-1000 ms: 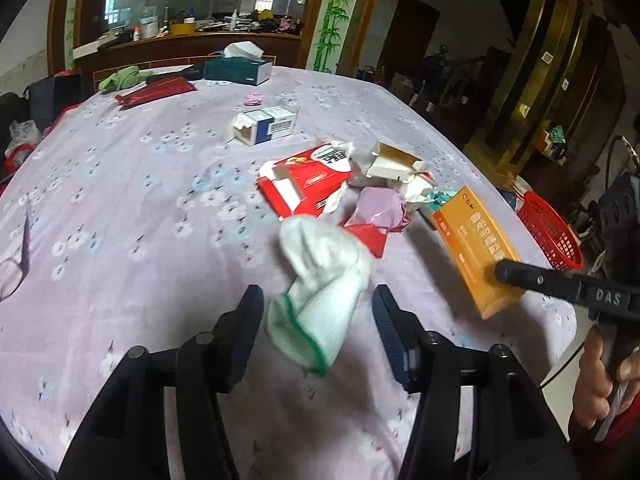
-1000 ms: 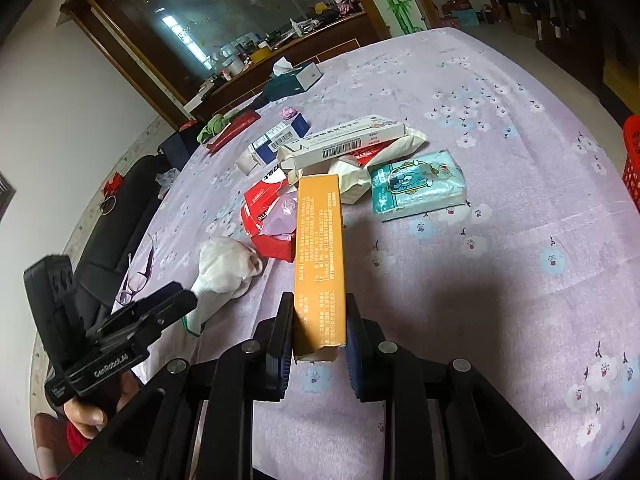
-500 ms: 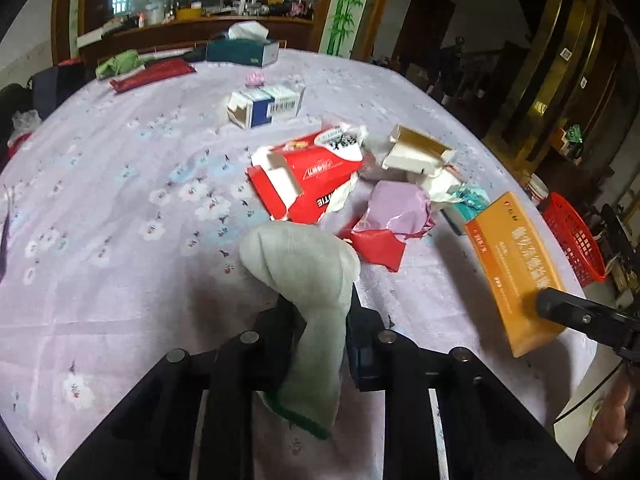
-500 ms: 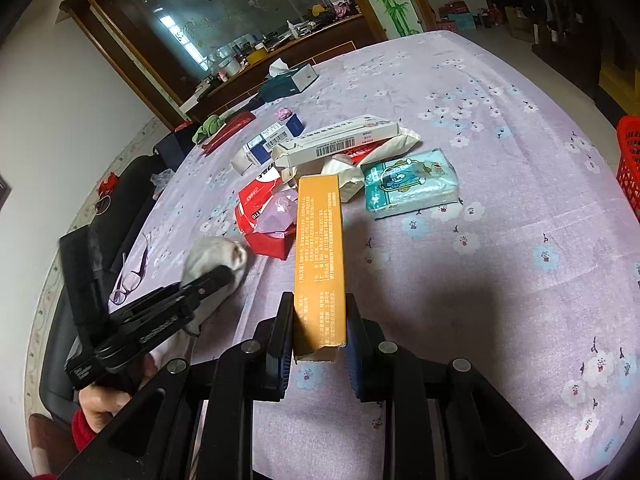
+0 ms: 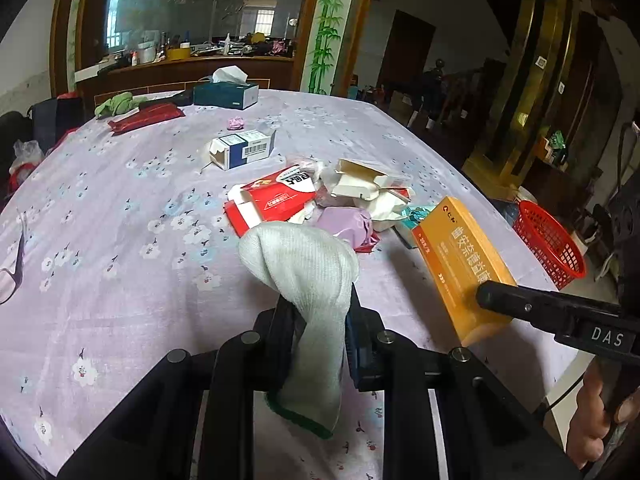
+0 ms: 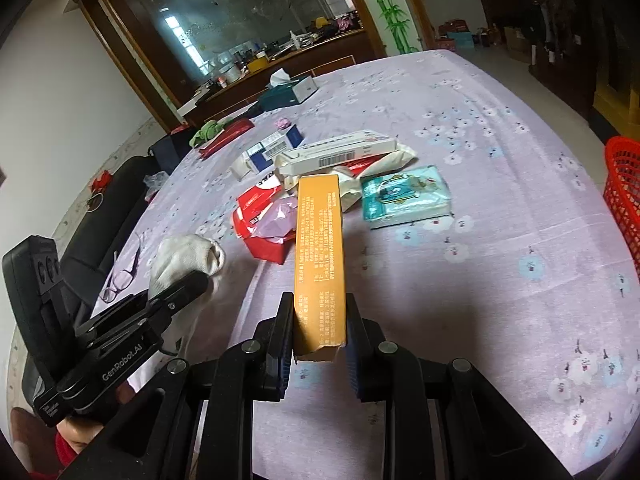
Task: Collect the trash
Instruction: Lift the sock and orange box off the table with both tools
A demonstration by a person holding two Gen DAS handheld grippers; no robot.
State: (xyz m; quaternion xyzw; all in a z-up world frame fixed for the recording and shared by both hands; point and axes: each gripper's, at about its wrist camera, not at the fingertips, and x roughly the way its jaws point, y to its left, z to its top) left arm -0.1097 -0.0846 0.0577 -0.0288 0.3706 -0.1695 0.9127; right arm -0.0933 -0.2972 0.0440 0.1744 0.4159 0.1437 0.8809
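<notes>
A lived-in home dining room: round table (image 5: 120, 208) under floral cloth, far sideboard (image 5: 192, 72) cluttered beneath a large mirror (image 5: 208, 4).

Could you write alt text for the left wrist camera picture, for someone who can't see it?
A handheld left gripper pinches a limp white sock above a lilac flowered tablecloth. Beyond lies a heap of torn boxes and wrappers; at right, the right gripper grips an orange box, with a red basket past the table edge.
</notes>
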